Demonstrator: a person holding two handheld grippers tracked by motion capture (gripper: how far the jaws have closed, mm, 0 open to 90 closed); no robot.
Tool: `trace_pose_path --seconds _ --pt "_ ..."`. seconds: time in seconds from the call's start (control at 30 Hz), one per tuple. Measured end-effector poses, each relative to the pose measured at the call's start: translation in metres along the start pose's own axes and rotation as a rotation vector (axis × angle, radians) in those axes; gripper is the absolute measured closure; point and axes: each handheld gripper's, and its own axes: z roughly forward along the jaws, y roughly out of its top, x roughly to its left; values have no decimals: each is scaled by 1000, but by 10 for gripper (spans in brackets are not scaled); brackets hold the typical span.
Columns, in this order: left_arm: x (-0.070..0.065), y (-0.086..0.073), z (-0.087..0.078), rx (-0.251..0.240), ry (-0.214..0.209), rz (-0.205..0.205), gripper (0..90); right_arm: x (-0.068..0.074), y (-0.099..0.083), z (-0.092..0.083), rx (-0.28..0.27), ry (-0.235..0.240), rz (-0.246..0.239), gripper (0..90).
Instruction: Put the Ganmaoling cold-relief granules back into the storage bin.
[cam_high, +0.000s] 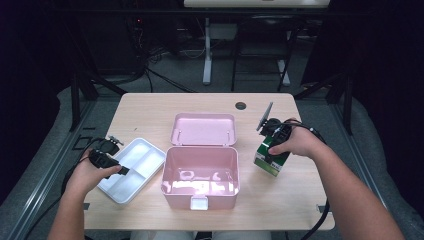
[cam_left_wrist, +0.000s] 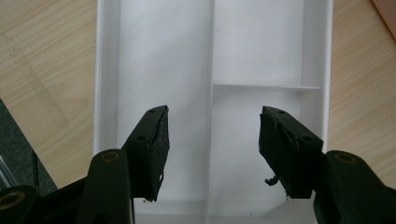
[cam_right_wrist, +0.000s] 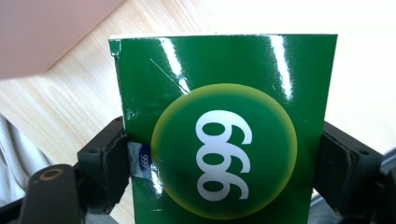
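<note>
High view looks down on a pale wood tabletop (cam_high: 150, 107) with a round cable hole (cam_high: 241, 105) near its far edge, standing on a grey floor in a dark room; table legs and cables show beyond it. A pink box (cam_high: 200, 177) sits open at the middle of the near edge, its lid (cam_high: 203, 129) lying back flat toward the far edge. Just beside the box, toward the left edge, lies a white divided tray (cam_high: 131, 169). The left gripper (cam_high: 117, 168) hovers over that tray, jaws spread wide with nothing between them; in the left gripper view the tray's compartments (cam_left_wrist: 252, 51) look bare. Toward the right edge, the right gripper (cam_high: 272, 145) clamps a green carton (cam_high: 270, 159) by its sides, beside the box's right wall; the right gripper view shows its yellow-ringed disc with white digits (cam_right_wrist: 223, 151).
</note>
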Motion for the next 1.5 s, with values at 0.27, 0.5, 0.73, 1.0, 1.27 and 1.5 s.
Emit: trace_pose_path --seconds 0.27,0.5,0.73,1.0,1.27,1.5 --pt "1 0 1 -1 -7 2 429 29 2 -25 -68 14 -425 166" --pt "1 0 1 -8 -18 -3 429 45 3 -32 -17 60 -530 168" --pt "1 0 0 -8 -18 -1 429 53 8 -43 -9 45 -548 168" --pt "1 0 1 -4 -15 -3 429 76 27 -74 8 51 -546 169" --pt "1 -1 0 -10 -18 -2 429 110 66 -74 4 70 -565 167" --pt "2 -1 0 -16 -23 -6 429 130 95 -64 -10 109 -578 166"
